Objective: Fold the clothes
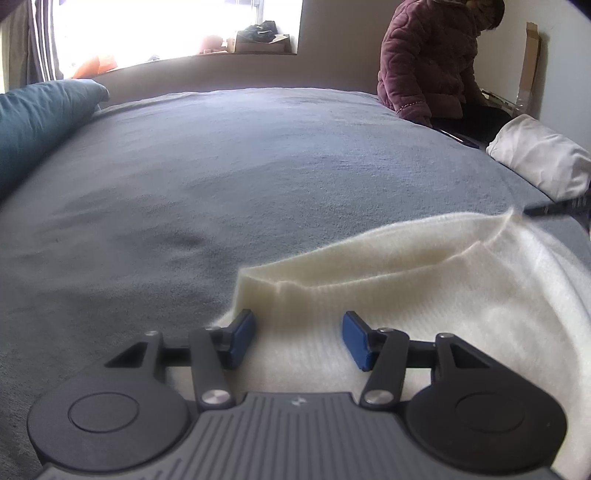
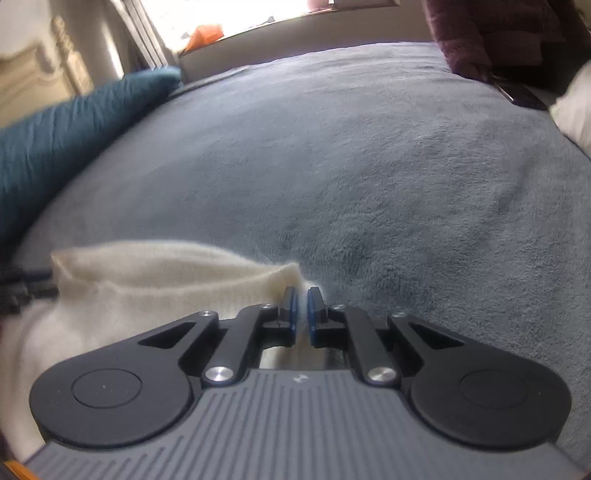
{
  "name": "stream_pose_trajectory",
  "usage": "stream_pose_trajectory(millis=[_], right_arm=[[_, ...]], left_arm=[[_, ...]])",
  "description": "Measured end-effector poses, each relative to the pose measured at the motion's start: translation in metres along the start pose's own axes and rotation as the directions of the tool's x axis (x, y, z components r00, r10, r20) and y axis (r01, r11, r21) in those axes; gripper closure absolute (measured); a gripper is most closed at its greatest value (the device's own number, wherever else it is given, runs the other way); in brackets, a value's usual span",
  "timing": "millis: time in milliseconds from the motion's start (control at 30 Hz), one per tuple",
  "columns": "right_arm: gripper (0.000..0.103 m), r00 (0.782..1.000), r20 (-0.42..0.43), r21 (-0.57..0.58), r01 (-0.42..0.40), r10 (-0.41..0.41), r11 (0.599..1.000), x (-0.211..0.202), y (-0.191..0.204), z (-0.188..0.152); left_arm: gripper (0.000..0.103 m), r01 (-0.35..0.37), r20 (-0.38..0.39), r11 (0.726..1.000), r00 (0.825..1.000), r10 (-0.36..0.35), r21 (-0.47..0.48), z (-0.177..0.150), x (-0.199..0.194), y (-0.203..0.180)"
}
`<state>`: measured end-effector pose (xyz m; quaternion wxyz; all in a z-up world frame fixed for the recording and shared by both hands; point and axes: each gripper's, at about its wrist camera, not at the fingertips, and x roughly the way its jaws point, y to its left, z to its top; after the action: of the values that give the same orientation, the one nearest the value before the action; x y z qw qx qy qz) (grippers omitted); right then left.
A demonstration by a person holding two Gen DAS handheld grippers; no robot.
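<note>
Cream sweater [image 1: 424, 295] on grey bed [image 1: 221, 166]; teal pillow [image 1: 33, 122], white pillow [image 1: 543, 155], seated person [image 1: 432, 62] around. Left gripper [image 1: 299, 341] apart over hem; right gripper [image 2: 302, 314] clamped on sweater corner, blurred.

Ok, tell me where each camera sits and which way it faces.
Left wrist: on the left claw, looking forward and down over the cream garment on the grey bed cover; its blue pads stand apart.
Right wrist: on the right claw, same heading; pads pinched on the garment's corner.
Shared: garment, bed cover, teal pillow, window.
</note>
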<state>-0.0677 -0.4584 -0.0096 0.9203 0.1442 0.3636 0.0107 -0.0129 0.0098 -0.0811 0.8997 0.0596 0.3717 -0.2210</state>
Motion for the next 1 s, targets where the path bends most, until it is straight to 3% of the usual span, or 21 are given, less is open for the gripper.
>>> stream_pose_trajectory(millis=[100, 133, 200, 267, 333, 467, 567, 667, 733, 833, 900, 1000], right_arm=[[0.092, 0.986, 0.153, 0.020, 0.070, -0.072, 0.997, -0.027, 0.001, 0.014], [0.092, 0.982, 0.183, -0.009, 0.045, -0.043, 0.999, -0.035, 0.008, 0.019], [0.091, 0.987, 0.137, -0.186, -0.053, 0.079, 0.981, -0.033, 0.043, 0.021], [0.086, 0.980, 0.041, -0.352, -0.166, 0.192, 0.921, -0.025, 0.082, 0.018], [0.080, 0.961, -0.084, -0.489, -0.271, 0.265, 0.829, -0.008, 0.123, 0.007], [0.079, 0.947, -0.208, -0.669, -0.321, 0.246, 0.671, 0.028, 0.171, -0.011], [0.079, 0.951, -0.254, -0.728, -0.307, 0.175, 0.613, 0.042, 0.186, -0.022], [0.080, 0.945, -0.287, -0.722, -0.321, 0.157, 0.613, 0.052, 0.188, -0.021], [0.096, 0.945, -0.293, -0.730, -0.321, 0.148, 0.603, 0.050, 0.187, -0.024], [0.100, 0.958, -0.244, -0.766, -0.284, 0.149, 0.577, 0.036, 0.191, -0.026], [0.101, 0.967, -0.193, -0.776, -0.252, 0.164, 0.578, 0.022, 0.194, -0.021], [0.101, 0.974, -0.129, -0.776, -0.215, 0.186, 0.592, 0.005, 0.197, -0.008]], left_arm=[[0.048, -0.004, 0.002, 1.000, 1.000, 0.004, -0.001, -0.001, 0.001, 0.000], [0.048, -0.005, 0.004, 1.000, 1.000, 0.005, -0.005, -0.001, 0.002, 0.000], [0.048, -0.008, 0.006, 1.000, 1.000, 0.008, -0.006, -0.001, 0.001, 0.000], [0.048, -0.011, 0.005, 1.000, 1.000, 0.011, -0.005, 0.000, 0.001, -0.001], [0.050, -0.013, 0.002, 1.000, 1.000, 0.013, -0.008, 0.001, 0.001, -0.001], [0.056, -0.025, 0.001, 1.000, 1.000, 0.025, -0.013, 0.002, 0.001, -0.001], [0.058, -0.026, 0.003, 0.999, 1.000, 0.026, -0.024, 0.001, 0.000, 0.001], [0.059, -0.022, 0.006, 1.000, 1.000, 0.022, -0.018, 0.000, 0.001, 0.003], [0.058, -0.019, 0.011, 1.000, 1.000, 0.019, -0.002, -0.001, 0.003, 0.003], [0.060, -0.016, 0.020, 1.000, 1.000, 0.015, 0.014, -0.003, 0.004, 0.004], [0.078, -0.013, 0.029, 1.000, 0.999, 0.013, 0.015, -0.003, 0.004, 0.006], [0.093, 0.018, 0.039, 1.000, 0.999, -0.018, -0.014, -0.003, 0.001, 0.014]])
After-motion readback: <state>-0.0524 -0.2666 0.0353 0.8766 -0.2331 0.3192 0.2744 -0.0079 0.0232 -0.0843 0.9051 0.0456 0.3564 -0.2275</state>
